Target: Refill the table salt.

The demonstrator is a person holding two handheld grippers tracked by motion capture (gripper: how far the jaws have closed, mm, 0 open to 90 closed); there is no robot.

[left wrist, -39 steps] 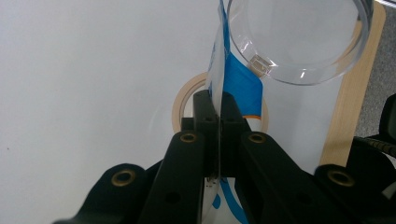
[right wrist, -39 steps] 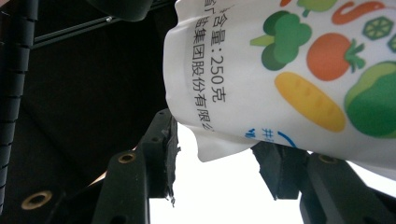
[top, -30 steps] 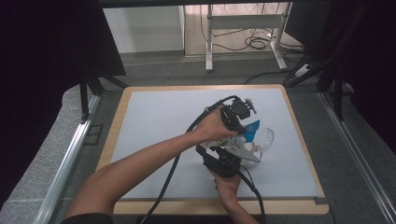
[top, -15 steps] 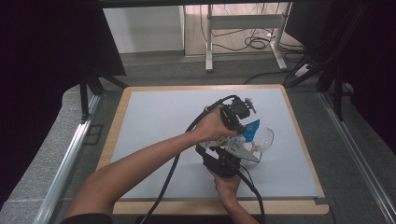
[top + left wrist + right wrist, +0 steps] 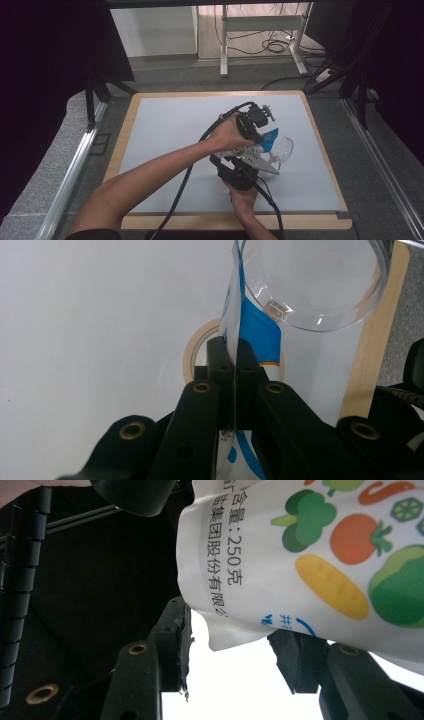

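Pinching the thin top edge of a pouch (image 5: 257,325) with the left gripper (image 5: 231,352), pads closed flat on the film from both sides. Seen from the high view as the same left gripper (image 5: 259,135), held above the middle-right of the table (image 5: 165,125), with the pouch (image 5: 268,137) hanging from it just beside a clear glass (image 5: 284,149).

Looking along the left gripper: glass (image 5: 310,285) right against the pouch, its round mouth turned toward the camera, nothing visible inside. Beyond and below, a roll of tape (image 5: 192,352) lying flat on the table, untouched.

Coming in from below with the right gripper (image 5: 249,164), jaws set partway apart around the lower corner of the pouch (image 5: 300,555), printed with vegetables. From the right gripper view (image 5: 235,650), cannot tell whether the pads press on that corner or merely stand beside it.

Judging progress: pouch lifted and brought to the glass, so the fetching looks done. Not yet opened or tipped, as far as can be seen, and no contents in the glass. Probably left to do: securing the lower corner, opening the top, emptying into the glass.
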